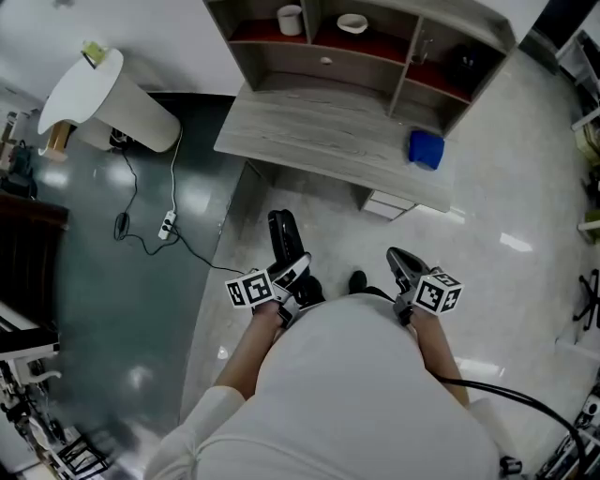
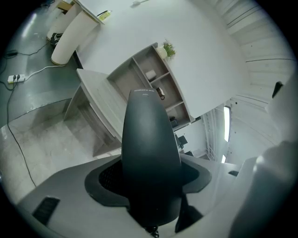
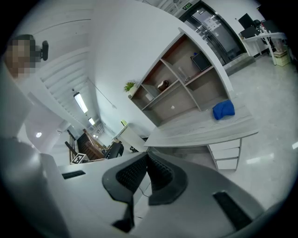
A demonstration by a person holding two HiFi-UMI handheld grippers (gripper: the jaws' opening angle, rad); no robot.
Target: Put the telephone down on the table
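Matte black, smooth tapered telephone [image 2: 151, 139] clamped in left hand-held gripper [image 2: 151, 183]; right hand-held gripper [image 3: 146, 169] empty, ribbed pads [image 3: 128, 176] together

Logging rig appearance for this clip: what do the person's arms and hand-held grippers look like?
The left hand-held gripper and right hand-held gripper have pale grey bodies with dark textured pads. Each carries a white cube with black square markers. A black cable runs by the right arm. The visible sleeve is white.

My torso [image 1: 356, 394] hides both my forearms. The telephone handset [image 2: 150, 158] covers the gap between the jaws of my left gripper [image 1: 292, 274]. The white shelf items [image 1: 290, 19] are too small to name.
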